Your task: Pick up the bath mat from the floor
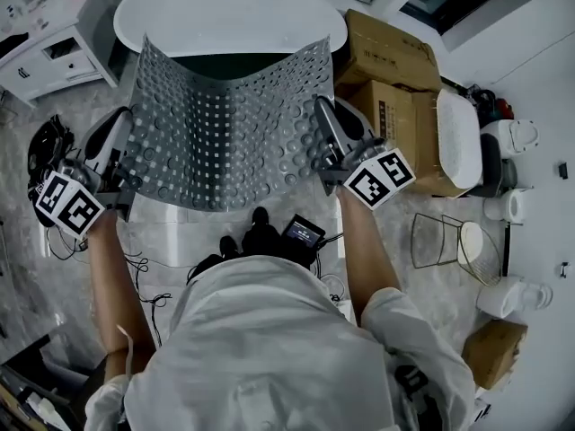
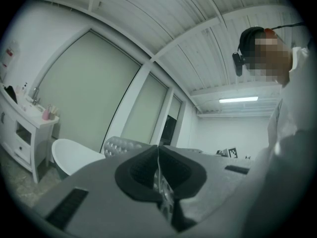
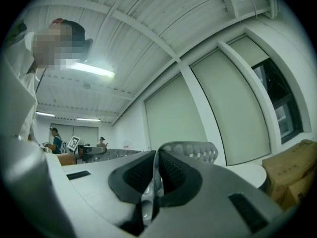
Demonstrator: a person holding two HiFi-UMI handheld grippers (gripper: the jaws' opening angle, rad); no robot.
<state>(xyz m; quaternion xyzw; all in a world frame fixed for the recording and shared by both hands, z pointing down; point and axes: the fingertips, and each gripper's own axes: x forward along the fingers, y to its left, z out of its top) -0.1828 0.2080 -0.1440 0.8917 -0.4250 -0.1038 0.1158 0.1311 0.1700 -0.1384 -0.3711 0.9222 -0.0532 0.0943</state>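
The bath mat (image 1: 225, 124) is a grey rubber sheet with holes and bumps, held up off the floor and stretched between both grippers in the head view. My left gripper (image 1: 124, 151) is shut on the mat's left edge. On the mat's right edge my right gripper (image 1: 325, 137) is shut. In the left gripper view the mat (image 2: 119, 145) rises past the closed left gripper (image 2: 158, 175), a thin edge pinched between the pads. The right gripper view shows the mat (image 3: 195, 150) above the closed right gripper (image 3: 156, 180).
A white bathtub (image 1: 153, 12) stands behind the mat. Cardboard boxes (image 1: 391, 57) sit to the right, with a white stool (image 1: 458, 137), a wire basket (image 1: 436, 241) and jugs nearby. A white cabinet (image 1: 54, 52) is at the left. Cables (image 1: 148, 281) and the person's shoes (image 1: 260, 232) are below.
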